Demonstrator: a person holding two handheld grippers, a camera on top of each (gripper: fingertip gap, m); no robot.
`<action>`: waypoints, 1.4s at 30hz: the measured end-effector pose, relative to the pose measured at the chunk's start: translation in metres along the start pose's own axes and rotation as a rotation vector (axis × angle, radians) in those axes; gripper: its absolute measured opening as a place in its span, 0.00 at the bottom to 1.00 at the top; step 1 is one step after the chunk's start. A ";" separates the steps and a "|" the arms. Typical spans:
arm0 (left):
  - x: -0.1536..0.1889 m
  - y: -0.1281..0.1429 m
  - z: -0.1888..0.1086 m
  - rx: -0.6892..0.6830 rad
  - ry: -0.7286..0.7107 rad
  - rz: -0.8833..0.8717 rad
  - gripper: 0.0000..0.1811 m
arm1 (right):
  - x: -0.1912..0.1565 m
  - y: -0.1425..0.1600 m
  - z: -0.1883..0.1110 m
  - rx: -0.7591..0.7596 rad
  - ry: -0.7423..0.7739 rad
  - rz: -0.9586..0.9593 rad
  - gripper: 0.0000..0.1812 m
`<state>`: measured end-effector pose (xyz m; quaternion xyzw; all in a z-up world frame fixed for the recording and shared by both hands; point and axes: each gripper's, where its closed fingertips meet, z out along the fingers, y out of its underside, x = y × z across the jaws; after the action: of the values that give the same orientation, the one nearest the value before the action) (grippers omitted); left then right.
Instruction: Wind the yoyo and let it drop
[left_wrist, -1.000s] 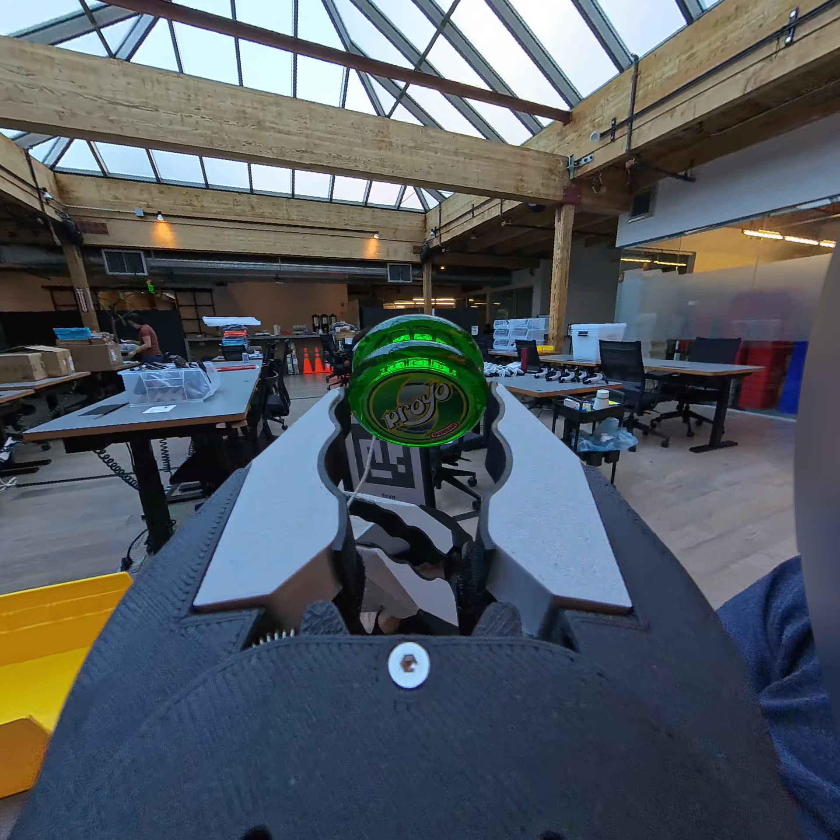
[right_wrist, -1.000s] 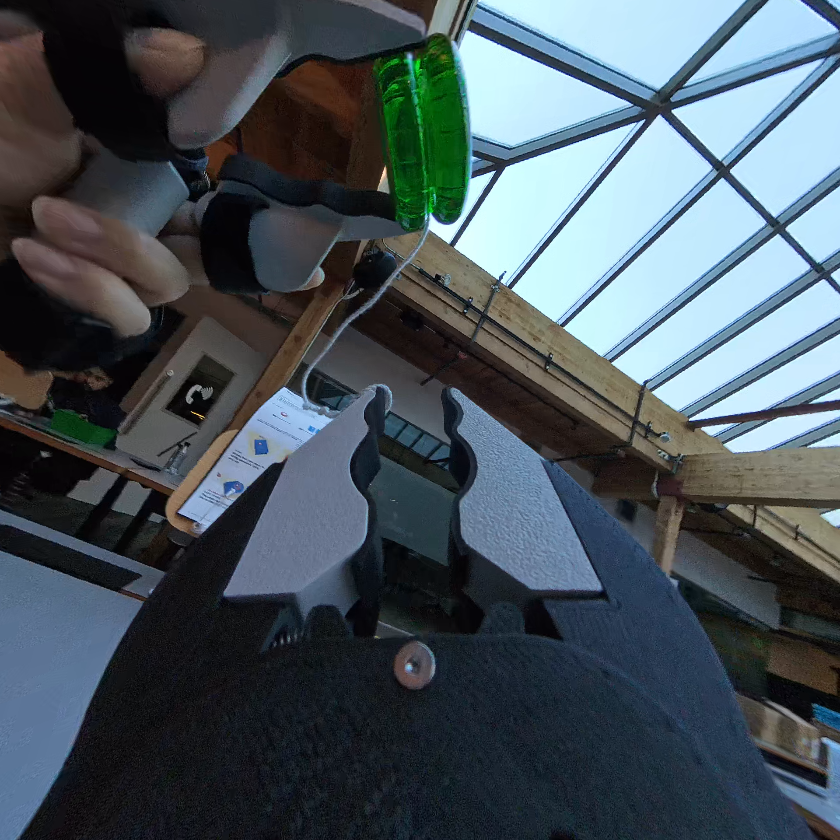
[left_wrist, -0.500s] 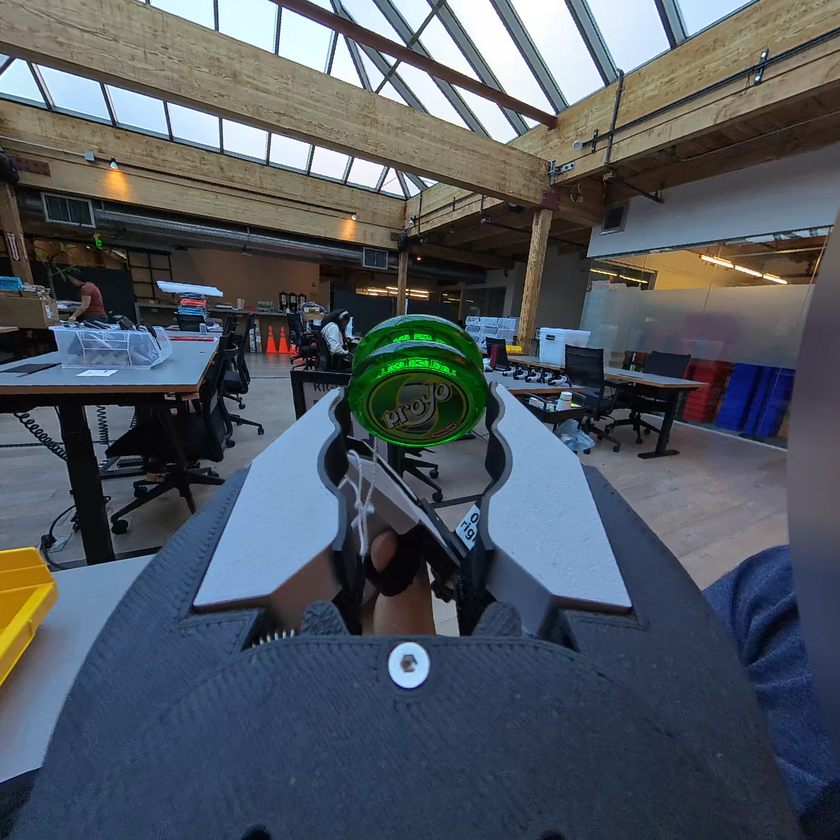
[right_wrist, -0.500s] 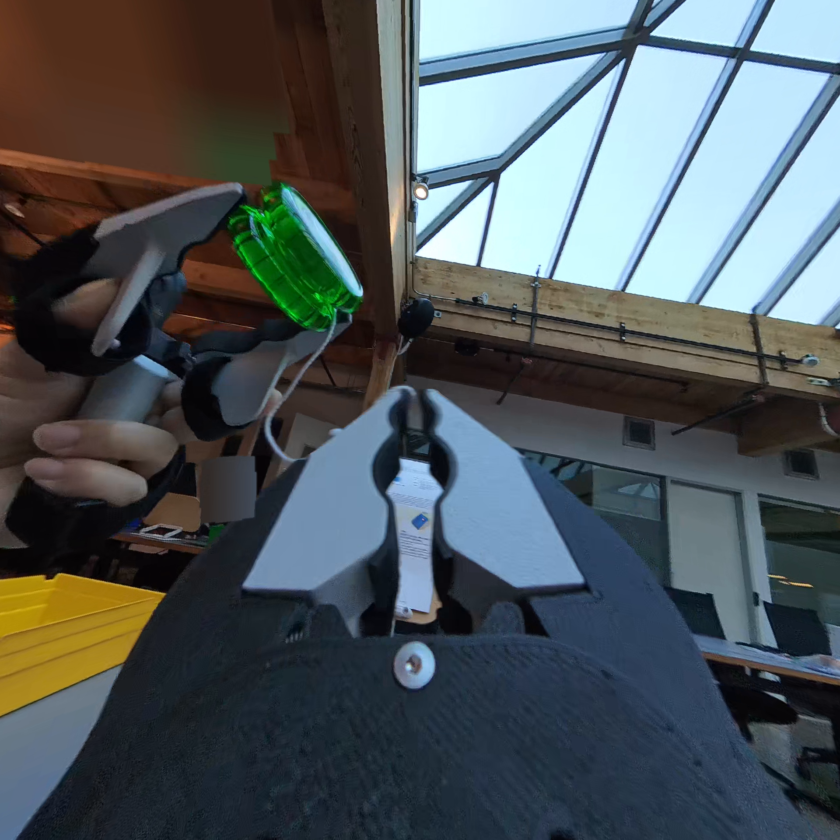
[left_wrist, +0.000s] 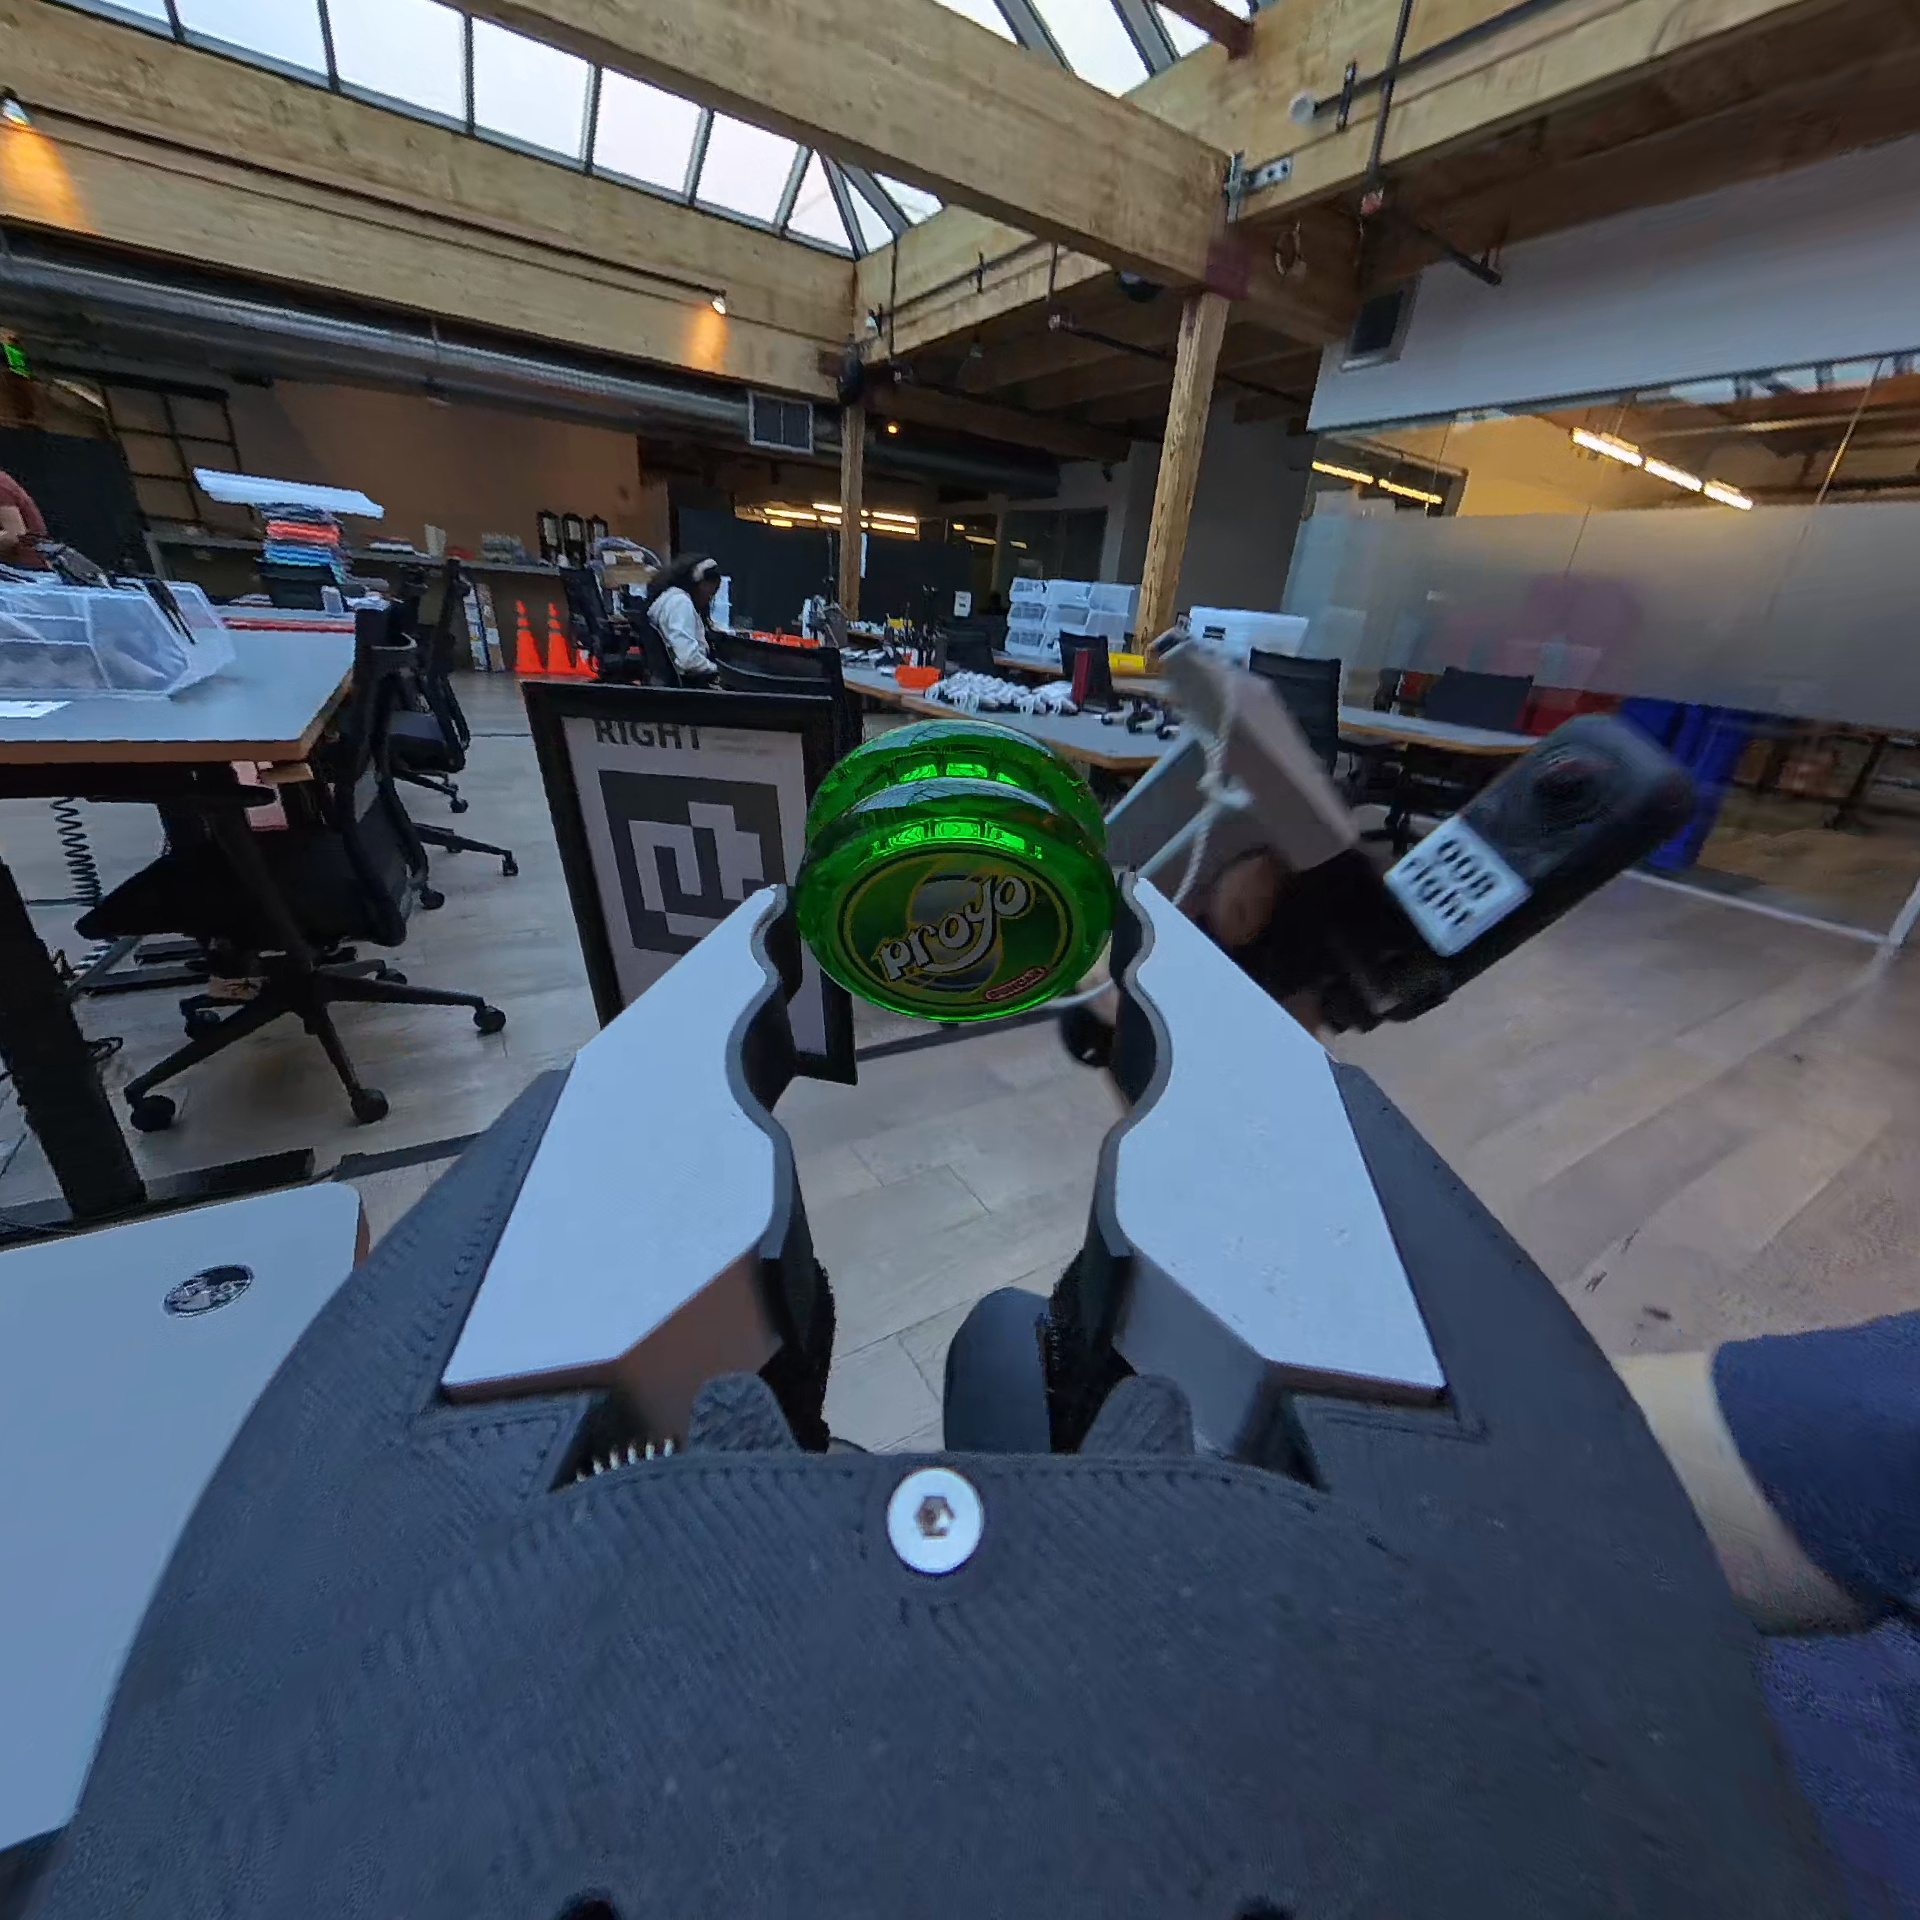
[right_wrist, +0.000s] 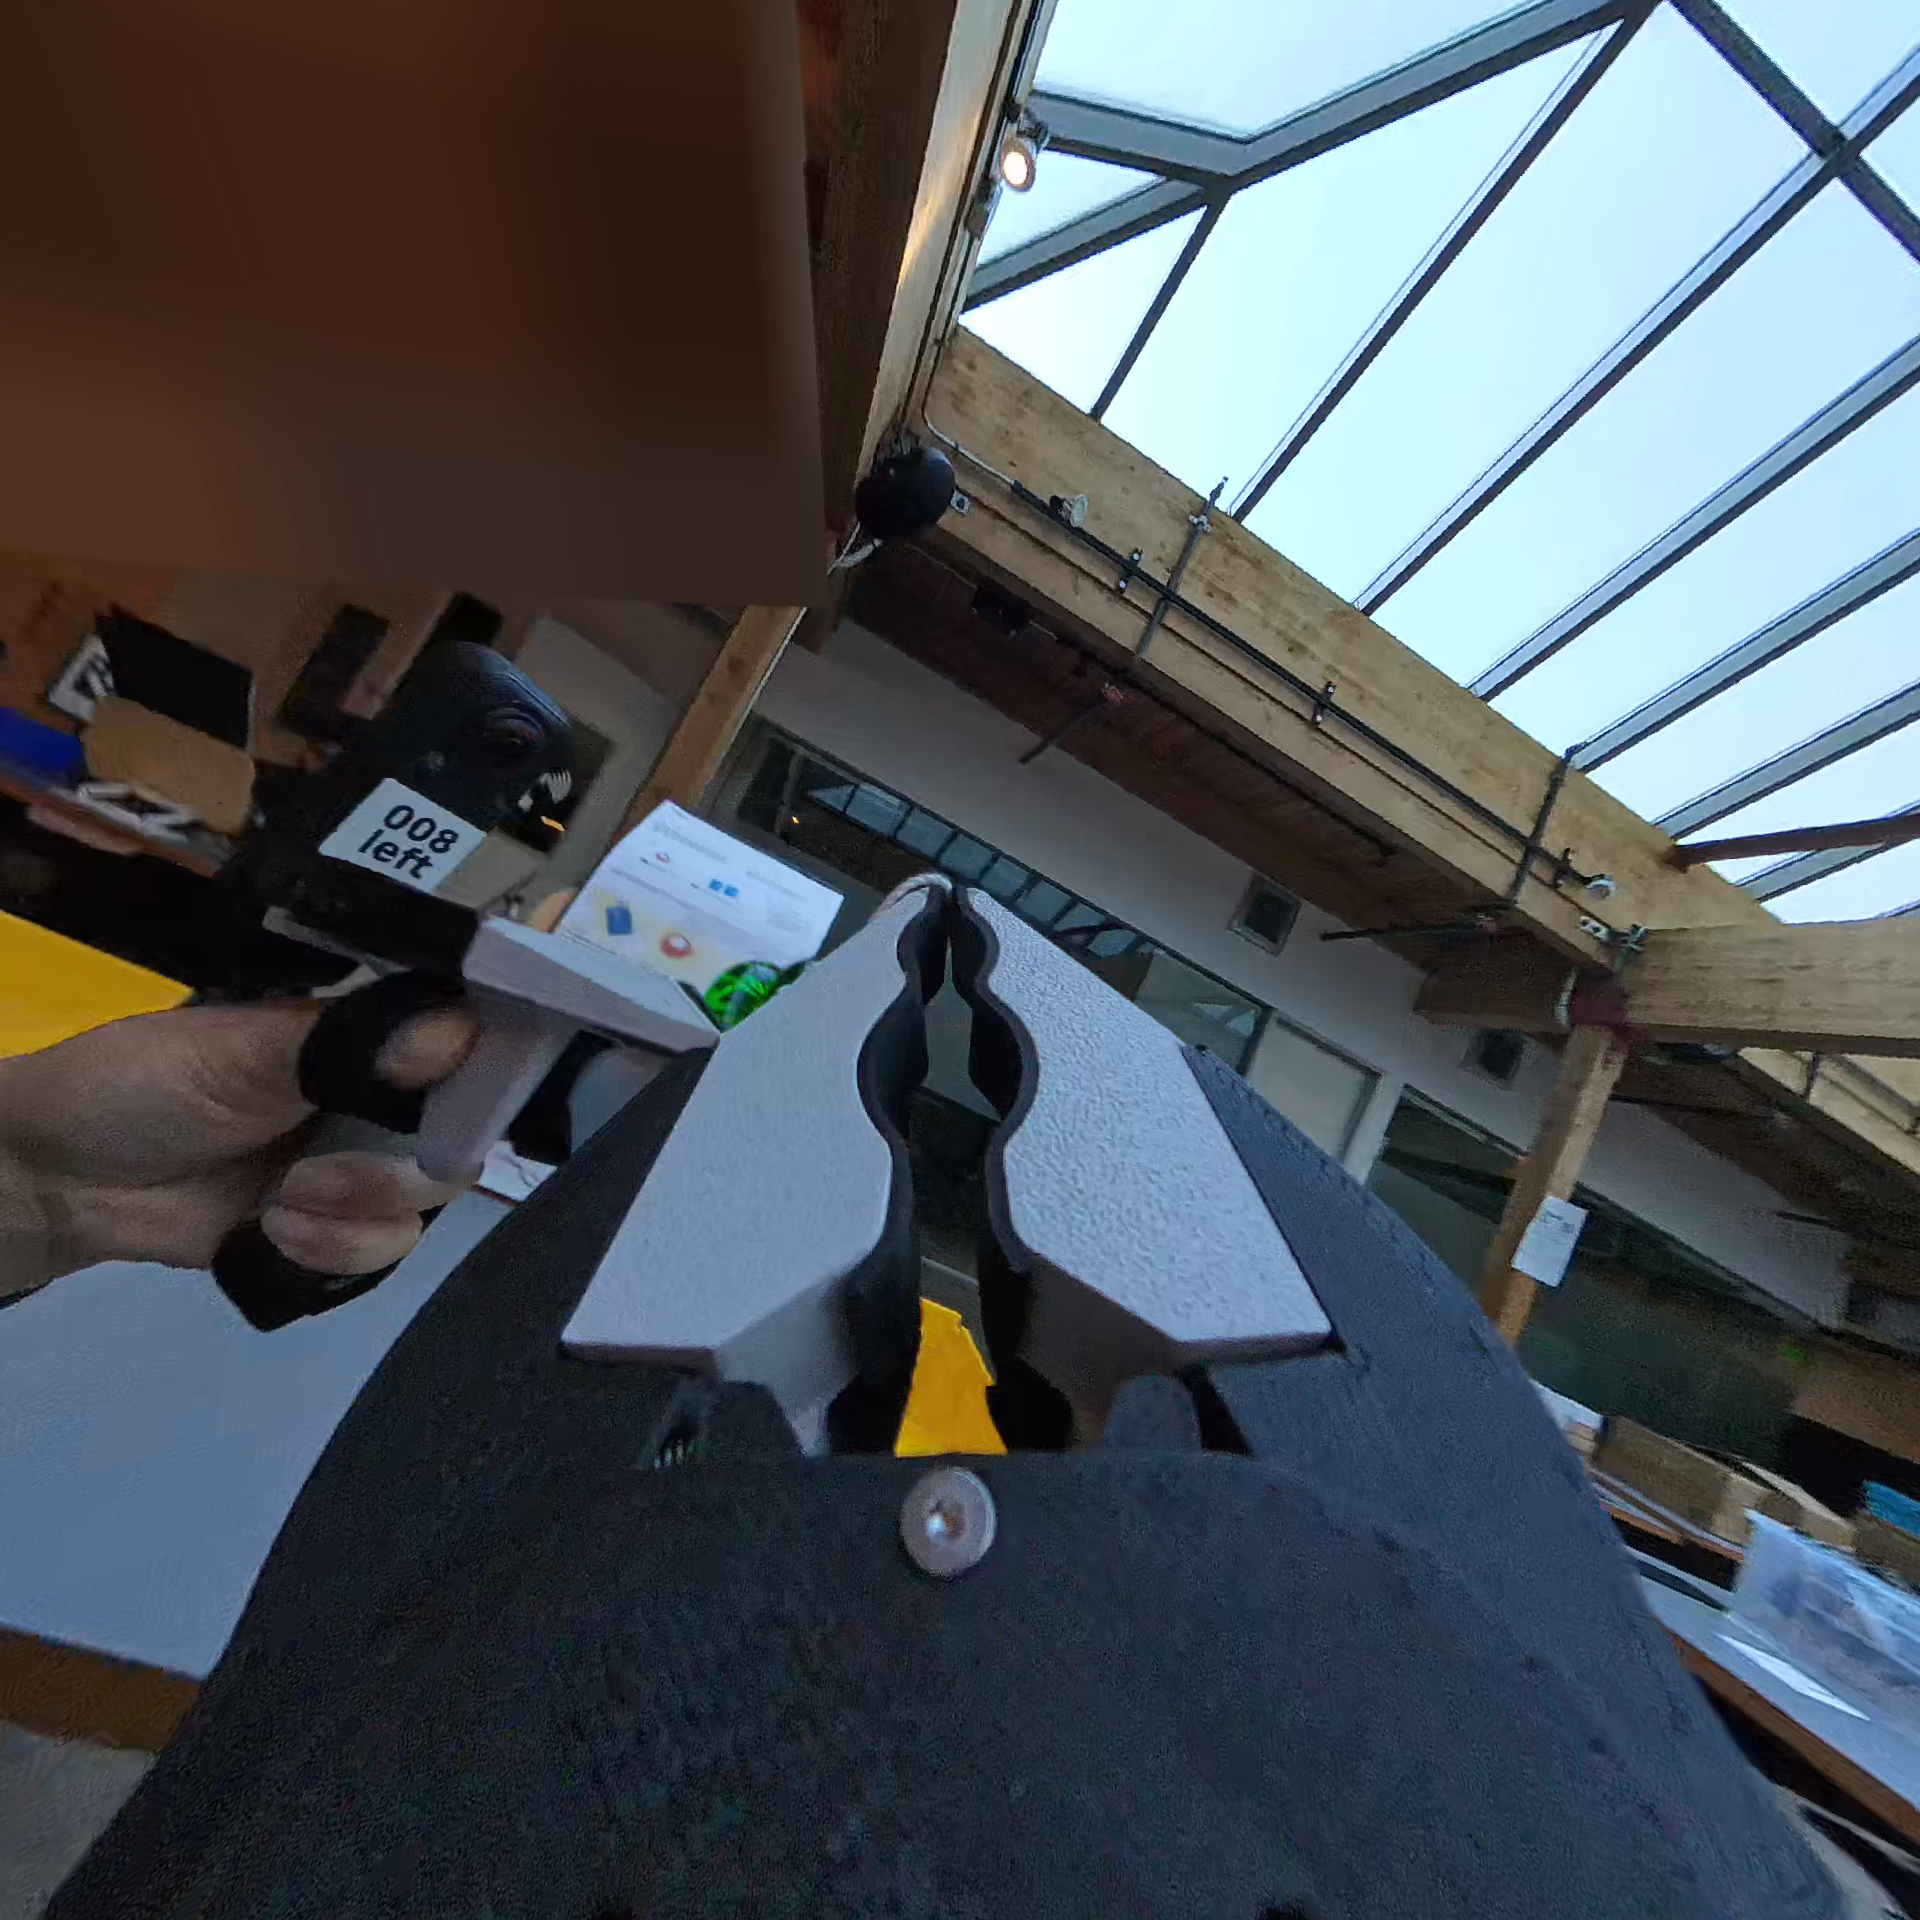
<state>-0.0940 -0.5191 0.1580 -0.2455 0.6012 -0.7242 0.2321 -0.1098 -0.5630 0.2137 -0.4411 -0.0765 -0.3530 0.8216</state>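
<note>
- The left gripper (left_wrist: 954, 940) still clamps the green yoyo (left_wrist: 954, 871) edgewise between its jaws, held in the air above the floor.
- The right gripper (right_wrist: 948, 906), jaws now clenched on the white string (left_wrist: 1205, 826), has swung from below the yoyo to its right side.
- That reads as another winding turn; the drop is not yet due.

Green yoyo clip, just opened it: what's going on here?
A person holds a two-finger gripper in each hand. The left gripper clamps the green yoyo by its rim between its fingertips, up in the air. The right gripper is shut on the white string, pinching it at its tips off to the yoyo's right. The string runs from there toward the yoyo, so winding looks under way; no drop yet.
</note>
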 end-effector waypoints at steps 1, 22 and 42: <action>0.005 0.007 0.014 -0.019 0.025 0.003 0.32 | 0.006 -0.010 -0.008 -0.034 0.003 -0.049 0.00; 0.232 0.047 0.188 0.164 1.072 -0.272 0.33 | 0.134 -0.069 -0.262 -0.684 0.621 -0.246 0.00; 0.397 0.177 0.376 -0.431 1.121 -0.934 0.33 | 0.193 -0.154 -0.459 -1.297 0.851 -1.083 0.00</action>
<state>-0.1547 -1.0844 0.0725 -0.1098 0.5909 -0.6301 -0.4917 -0.1524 -1.0748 0.1266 -0.5506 0.2466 -0.7913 0.0994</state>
